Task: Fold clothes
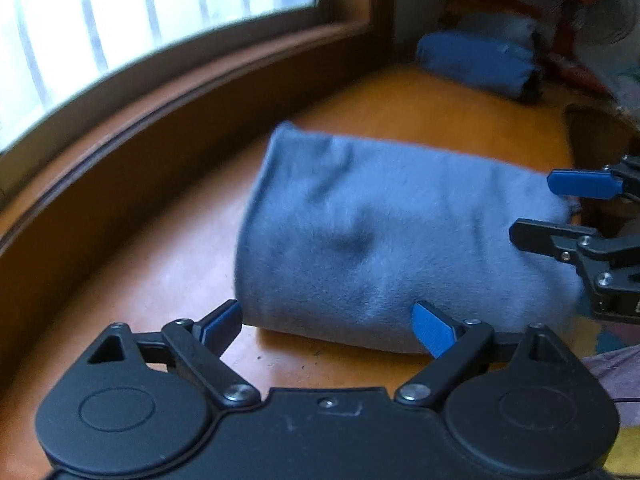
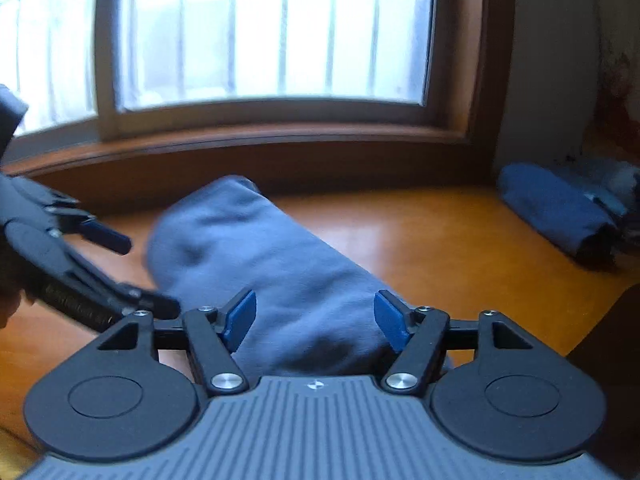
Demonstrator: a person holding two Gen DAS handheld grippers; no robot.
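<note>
A grey-blue garment (image 1: 384,232), folded into a thick rectangle, lies on the orange wooden surface (image 1: 172,264). My left gripper (image 1: 328,324) stands open at its near edge, one blue pad on each side of the fold's corner. My right gripper (image 1: 540,208) comes in from the right, open, its fingers at the garment's right end. In the right wrist view the same garment (image 2: 272,264) runs away from the open right gripper (image 2: 316,316), whose pads straddle its near end. The left gripper (image 2: 132,264) shows at the left beside the cloth, open.
A folded dark blue garment (image 1: 476,60) (image 2: 556,208) lies at the far right by the wall. A wooden window sill (image 2: 248,140) and a barred window run along the back. A fan (image 1: 592,4) stands at the far right. Pale purple cloth (image 1: 616,372) lies at the right edge.
</note>
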